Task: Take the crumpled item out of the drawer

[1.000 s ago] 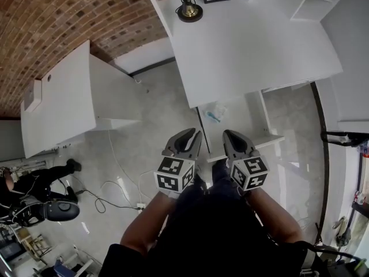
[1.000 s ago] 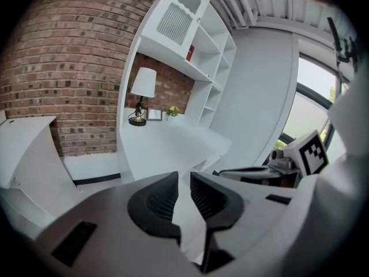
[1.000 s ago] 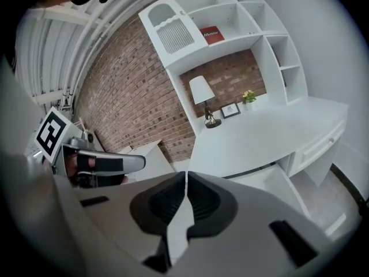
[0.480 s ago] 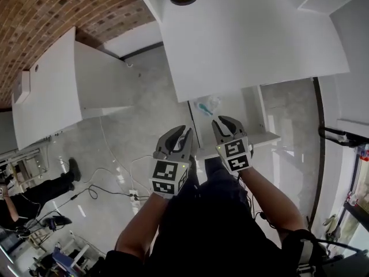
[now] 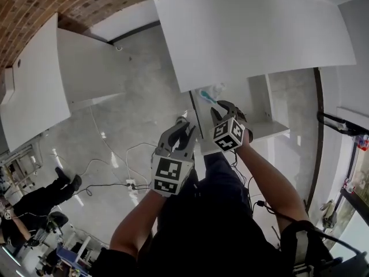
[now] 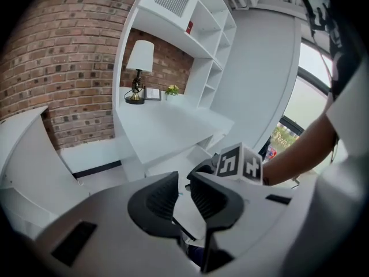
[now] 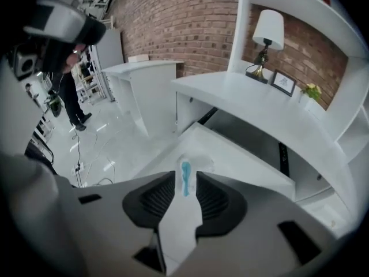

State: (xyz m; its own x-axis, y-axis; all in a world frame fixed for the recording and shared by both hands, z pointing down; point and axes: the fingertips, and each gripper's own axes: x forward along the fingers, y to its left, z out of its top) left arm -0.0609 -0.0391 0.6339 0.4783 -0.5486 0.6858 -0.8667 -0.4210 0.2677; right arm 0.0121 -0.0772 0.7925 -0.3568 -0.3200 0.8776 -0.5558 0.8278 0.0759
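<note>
Under the white desk [image 5: 253, 27] the white drawer [image 5: 253, 133] stands pulled out. The crumpled item [image 5: 209, 96], clear wrap with a blue streak, lies in its far left corner. My right gripper [image 5: 222, 109] is at the drawer's front, just short of the item, and its jaws are opening. In the right gripper view the drawer's white front edge runs between the jaws of my right gripper [image 7: 185, 192], with the crumpled item [image 7: 185, 176] lying beyond the tips. My left gripper [image 5: 185, 127] hovers beside the drawer's left side, open and empty; in its own view my left gripper [image 6: 183, 192] shows a narrow gap.
A second white counter [image 5: 34, 97] stands to the left across the grey floor. Cables [image 5: 115, 172] trail over the floor near my feet. A person [image 5: 34, 206] is at the lower left. A lamp [image 7: 268, 36] and a picture frame [image 7: 283, 82] stand on the desk against the brick wall.
My right gripper has moved forward to the drawer's front and turned, and its jaws have parted. The left gripper has followed a little. The view has shifted toward the desk.
</note>
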